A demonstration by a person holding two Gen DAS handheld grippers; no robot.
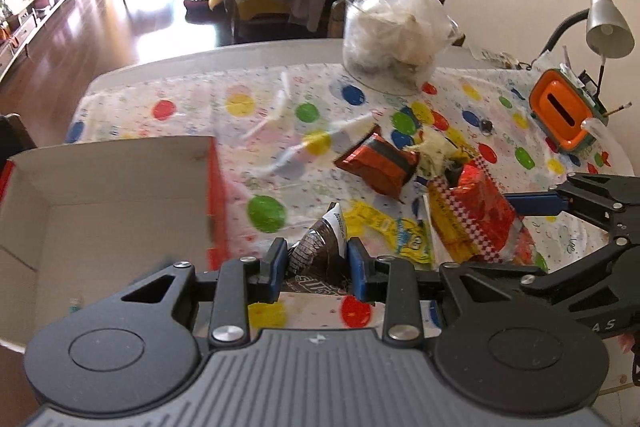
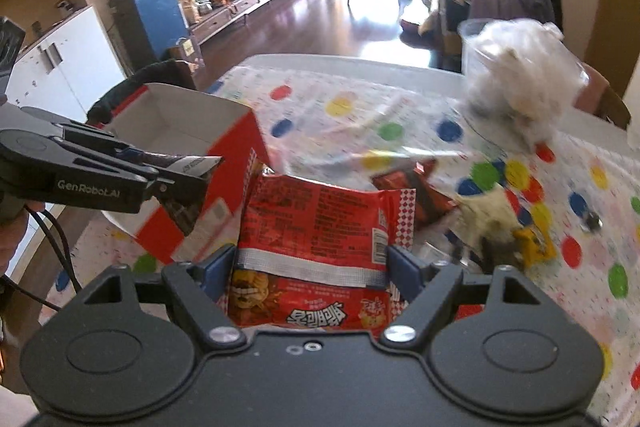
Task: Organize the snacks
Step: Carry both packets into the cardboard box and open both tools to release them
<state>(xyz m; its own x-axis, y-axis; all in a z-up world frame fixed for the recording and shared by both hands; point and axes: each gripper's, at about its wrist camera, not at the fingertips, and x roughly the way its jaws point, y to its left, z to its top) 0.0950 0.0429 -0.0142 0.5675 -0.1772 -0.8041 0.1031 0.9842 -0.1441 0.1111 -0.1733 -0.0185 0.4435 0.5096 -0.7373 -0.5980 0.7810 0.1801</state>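
Left fingers [image 1: 316, 263] grip a dark packet [image 1: 318, 247], right fingers [image 2: 310, 263] a red packet [image 2: 320, 227], beside box [image 1: 120, 187].

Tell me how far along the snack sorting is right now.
Nothing looks packed yet: the visible part of the cardboard box shows no snacks. In hand: the left gripper grips a dark snack packet, the right gripper a red snack bag. Left on the table: an orange-and-black packet and a yellow wrapper.
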